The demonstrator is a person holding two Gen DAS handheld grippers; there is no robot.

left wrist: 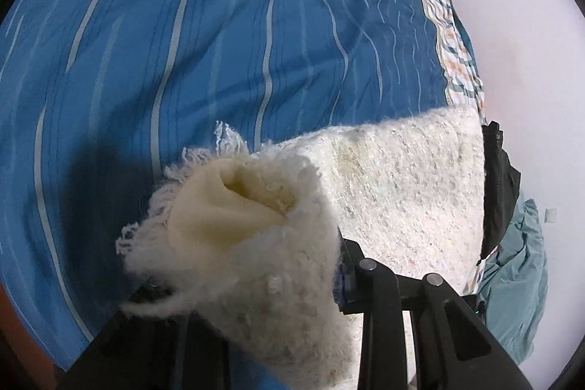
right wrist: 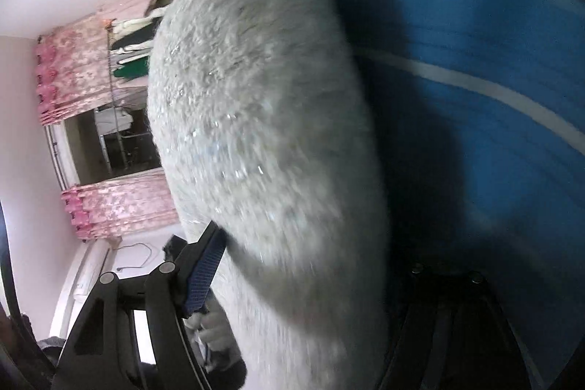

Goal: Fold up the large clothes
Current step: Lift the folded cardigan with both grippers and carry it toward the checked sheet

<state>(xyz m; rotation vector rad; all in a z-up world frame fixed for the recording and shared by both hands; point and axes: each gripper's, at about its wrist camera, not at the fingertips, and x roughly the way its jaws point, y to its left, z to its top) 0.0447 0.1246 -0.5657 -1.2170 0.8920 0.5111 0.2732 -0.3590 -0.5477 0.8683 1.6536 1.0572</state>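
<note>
Bed [left wrist: 182, 42]: blue striped sheet fills most of the left view, white wall upper right. Right view, left side: pink curtains [right wrist: 84, 68] around a dark window [right wrist: 109, 141], clothes rack [right wrist: 135, 35] above. Left tongs [left wrist: 278, 265] at bottom centre, pinching a bunched corner of the fluffy white garment [left wrist: 402, 178], which spreads out to the right edge of the bed. Right tongs [right wrist: 292, 280] at bottom, clamped on the same garment [right wrist: 263, 119], hanging up the frame centre, blurred.

Left gripper [left wrist: 278, 284] fingertips buried under fuzzy cream garment [left wrist: 402, 178]. Right wrist view motion-blurred; right gripper [right wrist: 292, 265] finger at 3 o'clock hidden behind garment; shelf contents indistinct.
</note>
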